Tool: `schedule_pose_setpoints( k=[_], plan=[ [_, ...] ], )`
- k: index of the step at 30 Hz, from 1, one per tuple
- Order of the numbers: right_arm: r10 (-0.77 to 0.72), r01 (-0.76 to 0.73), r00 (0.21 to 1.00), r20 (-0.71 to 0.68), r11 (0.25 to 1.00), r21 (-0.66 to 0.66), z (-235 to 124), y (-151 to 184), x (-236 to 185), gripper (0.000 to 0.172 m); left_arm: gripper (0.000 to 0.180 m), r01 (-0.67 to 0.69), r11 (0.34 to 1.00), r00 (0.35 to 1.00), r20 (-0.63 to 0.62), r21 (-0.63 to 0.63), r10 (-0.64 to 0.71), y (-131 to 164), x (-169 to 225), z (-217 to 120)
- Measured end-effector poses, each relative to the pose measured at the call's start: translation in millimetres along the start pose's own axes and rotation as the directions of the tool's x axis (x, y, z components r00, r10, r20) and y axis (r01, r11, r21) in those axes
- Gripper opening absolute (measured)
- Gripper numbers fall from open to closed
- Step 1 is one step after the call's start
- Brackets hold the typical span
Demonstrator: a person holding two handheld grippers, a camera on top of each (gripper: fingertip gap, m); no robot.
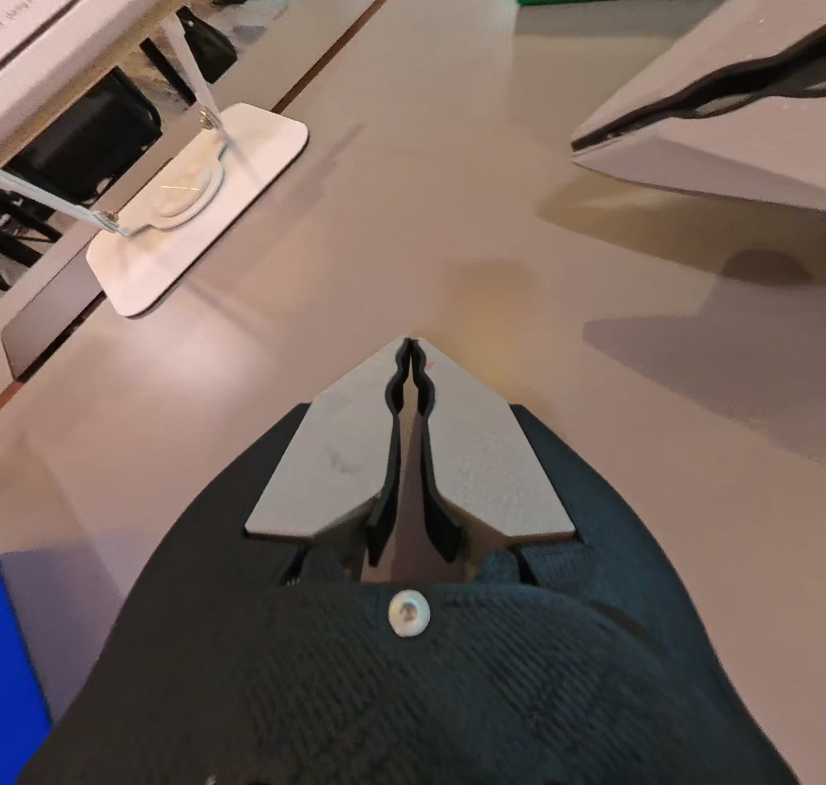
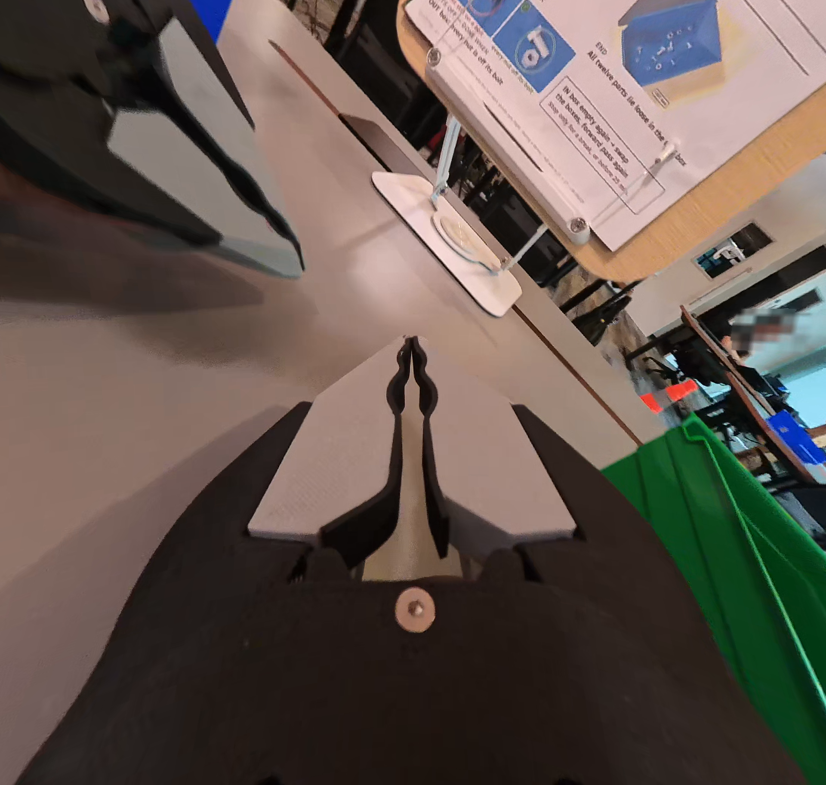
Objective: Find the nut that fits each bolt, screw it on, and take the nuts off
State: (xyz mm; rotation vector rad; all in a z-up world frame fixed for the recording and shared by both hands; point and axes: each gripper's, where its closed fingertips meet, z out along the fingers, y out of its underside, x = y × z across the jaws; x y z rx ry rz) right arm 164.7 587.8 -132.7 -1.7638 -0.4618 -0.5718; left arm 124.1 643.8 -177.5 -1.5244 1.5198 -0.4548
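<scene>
Left gripper: black-padded grey jaws closed, nothing held; right gripper: likewise closed and bare; both above the grey bench; green plastic bin at right edge

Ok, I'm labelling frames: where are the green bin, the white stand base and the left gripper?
green bin (image 2: 715, 585), right wrist view, on its side wall.
white stand base (image 1: 187, 223), left wrist view, on its flat plate.
left gripper (image 1: 412, 343), left wrist view, between its shut fingertips.
</scene>
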Motion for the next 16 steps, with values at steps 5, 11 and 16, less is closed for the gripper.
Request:
schedule_pose_setpoints(
  k=[5, 11, 16],
  plan=[
    [0.079, -0.083, 0.995, 0.053, 0.994, 0.069, 36, -14, 10, 0.0, 0.0, -0.195, 0.971, 0.975, 0.082, -0.138, 0.207, 9, -16, 36],
    [0.073, -0.07, 0.997, -0.022, 0.992, 0.104, 66, -12, 48, 0.0, 0.0, -0.251, 0.957, 0.956, 0.117, -0.143, 0.268, -5, -36, 71],
    [0.253, -0.255, 0.967, 0.026, 0.965, 0.058, 68, 6, 64, 0.0, 0.0, -0.073, 0.989, 0.997, -0.044, -0.131, 0.068, 1, -23, 59]
  ],
)
